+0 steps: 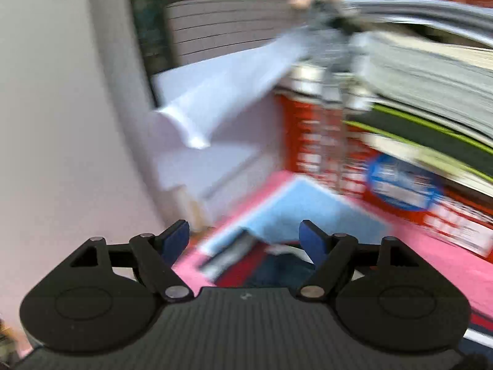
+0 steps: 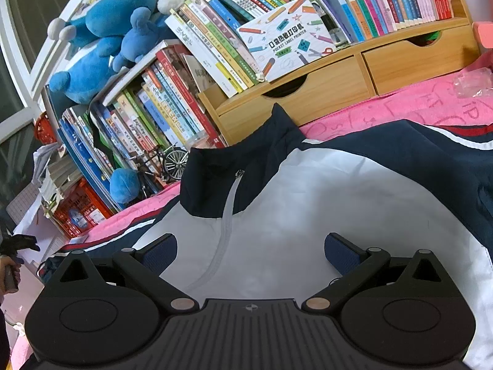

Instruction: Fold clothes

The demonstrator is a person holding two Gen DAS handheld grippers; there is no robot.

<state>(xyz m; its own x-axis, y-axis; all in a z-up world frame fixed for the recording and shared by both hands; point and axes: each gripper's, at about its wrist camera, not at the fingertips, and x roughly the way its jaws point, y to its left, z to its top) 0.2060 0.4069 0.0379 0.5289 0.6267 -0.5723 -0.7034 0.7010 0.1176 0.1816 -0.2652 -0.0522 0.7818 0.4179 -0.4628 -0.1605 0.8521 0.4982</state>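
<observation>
A navy and white zip jacket (image 2: 308, 203) lies spread on a pink cloth (image 2: 416, 101), collar toward the shelves, zipper running down the middle. My right gripper (image 2: 251, 254) hovers open just above its white chest, nothing between the blue pads. The left wrist view is heavily blurred. My left gripper (image 1: 245, 239) is open and empty, over the pink cloth (image 1: 431, 265) near its left end. A dark blue and red bit of the jacket (image 1: 271, 269) shows just past the fingers. In the right wrist view the left gripper (image 2: 18, 242) is a small dark shape at the far left.
A wooden drawer unit (image 2: 339, 89) with books stands behind the jacket. Stacked books, blue plush toys (image 2: 101, 40), a model bicycle (image 2: 166, 162) and a red crate (image 2: 77, 209) crowd the left. A light blue item (image 1: 295, 212) and white paper (image 1: 215, 108) lie ahead of the left gripper.
</observation>
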